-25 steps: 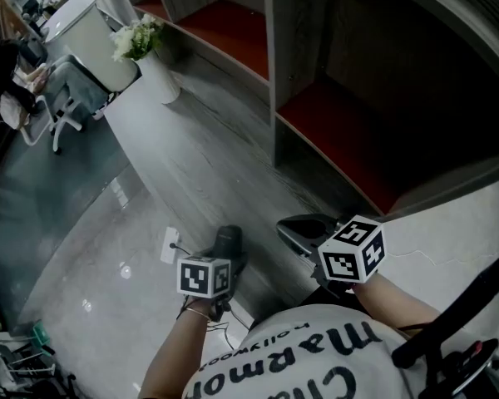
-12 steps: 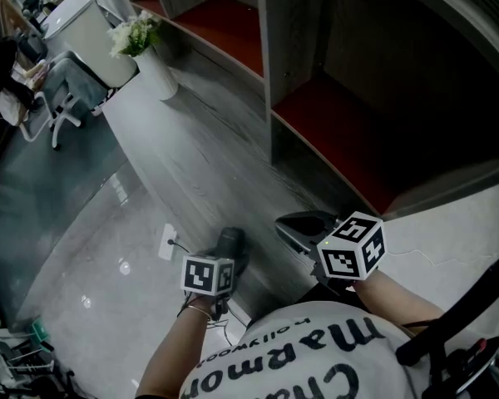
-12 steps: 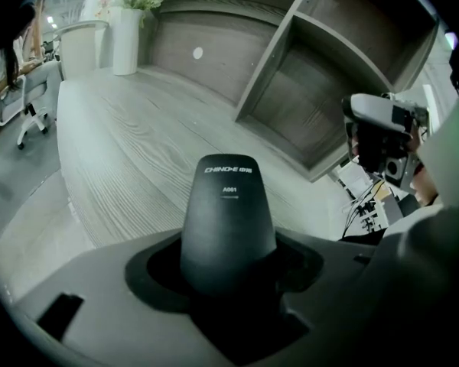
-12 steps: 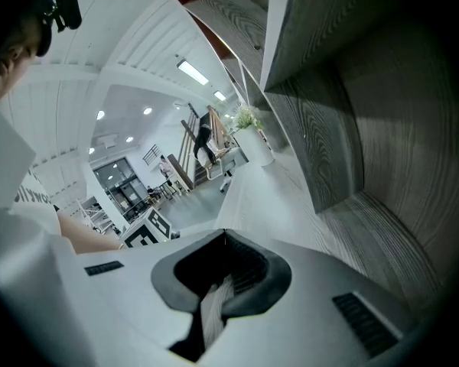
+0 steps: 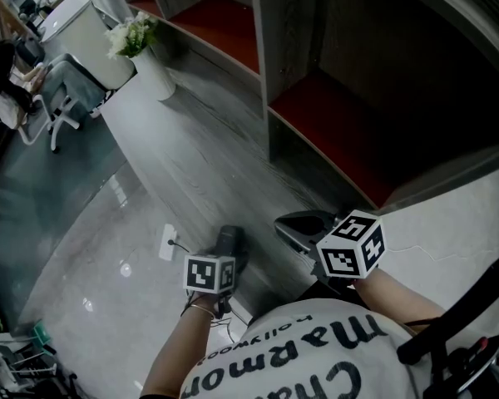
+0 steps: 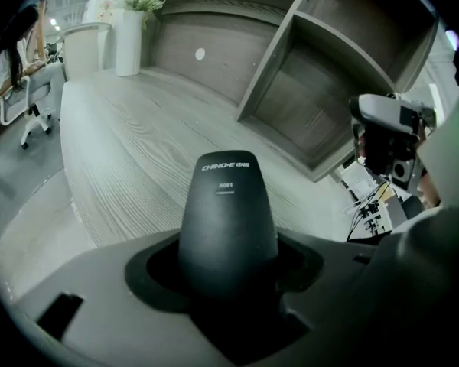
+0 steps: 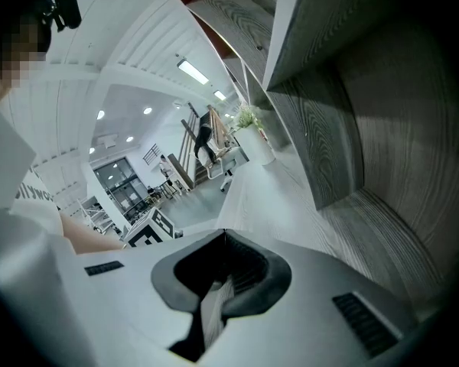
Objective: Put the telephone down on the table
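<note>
Black telephone (image 6: 228,212) is clamped in the left tool (image 6: 229,270), poised for setting down on the worktop (image 6: 122,159) ahead, while the right tool (image 7: 218,297) hangs closed, empty.

The left hand-held gripper (image 6: 229,277) clasped a dark telephone (image 6: 228,212), its tip pointing over the grey wooden desk (image 6: 130,151) toward open shelves (image 6: 321,75) and a white vase (image 6: 128,43).
</note>
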Available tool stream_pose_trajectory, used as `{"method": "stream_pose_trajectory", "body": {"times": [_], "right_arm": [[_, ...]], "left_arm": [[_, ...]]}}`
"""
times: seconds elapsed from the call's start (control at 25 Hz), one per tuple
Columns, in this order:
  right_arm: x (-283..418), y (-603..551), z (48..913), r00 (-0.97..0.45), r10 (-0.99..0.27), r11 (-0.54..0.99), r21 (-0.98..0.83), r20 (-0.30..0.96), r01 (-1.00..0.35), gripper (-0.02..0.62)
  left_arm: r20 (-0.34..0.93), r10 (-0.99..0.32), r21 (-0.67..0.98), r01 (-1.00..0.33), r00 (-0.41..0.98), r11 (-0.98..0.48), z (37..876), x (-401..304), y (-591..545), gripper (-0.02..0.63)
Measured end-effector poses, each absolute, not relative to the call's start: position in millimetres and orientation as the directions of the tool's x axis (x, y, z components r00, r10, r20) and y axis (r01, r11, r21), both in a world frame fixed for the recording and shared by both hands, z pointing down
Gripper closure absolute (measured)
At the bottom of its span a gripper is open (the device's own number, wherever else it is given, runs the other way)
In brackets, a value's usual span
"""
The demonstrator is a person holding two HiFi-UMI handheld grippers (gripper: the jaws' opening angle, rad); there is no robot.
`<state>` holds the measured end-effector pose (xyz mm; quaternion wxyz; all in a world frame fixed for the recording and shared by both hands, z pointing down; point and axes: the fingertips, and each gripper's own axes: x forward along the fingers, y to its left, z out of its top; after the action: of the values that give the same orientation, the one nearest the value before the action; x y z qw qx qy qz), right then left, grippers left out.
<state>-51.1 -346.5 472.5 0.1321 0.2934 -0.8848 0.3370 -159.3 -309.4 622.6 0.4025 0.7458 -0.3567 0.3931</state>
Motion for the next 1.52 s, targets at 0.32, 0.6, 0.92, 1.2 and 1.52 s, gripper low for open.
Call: {"method": "stream_pose_trajectory", "body": {"times": [0.32, 0.6, 0.92, 1.2, 1.52], "right_arm": [[-51, -335, 471, -0.787, -0.437, 0.599, -0.512, 0.436, -0.616, 0.584], [-44, -327, 469, -0.776, -0.454, 0.592, -0.503, 0.438, -0.630, 0.584], [-39, -316, 470, -0.773, -0.458, 0.591, -0.499, 0.440, -0.634, 0.584], [-34, -307, 467, -0.768, -0.466, 0.594, -0.487, 0.440, -0.640, 0.584], [-28, -301, 464, -0.762, -0.478, 0.592, -0.481, 0.438, -0.647, 0.584]], "left_arm": [[0.872, -0.217, 0.320, -0.847, 0.439, -0.425, 622, -159, -309, 0.333], [0.886, -0.222, 0.285, -0.856, 0.407, -0.431, 623, -159, -309, 0.333], [0.911, -0.239, 0.208, -0.874, 0.337, -0.439, 626, -157, -309, 0.333], [0.917, -0.247, 0.182, -0.879, 0.313, -0.440, 627, -157, -307, 0.333], [0.937, -0.252, 0.076, -0.846, 0.241, -0.528, 637, -147, -301, 0.333]]}}
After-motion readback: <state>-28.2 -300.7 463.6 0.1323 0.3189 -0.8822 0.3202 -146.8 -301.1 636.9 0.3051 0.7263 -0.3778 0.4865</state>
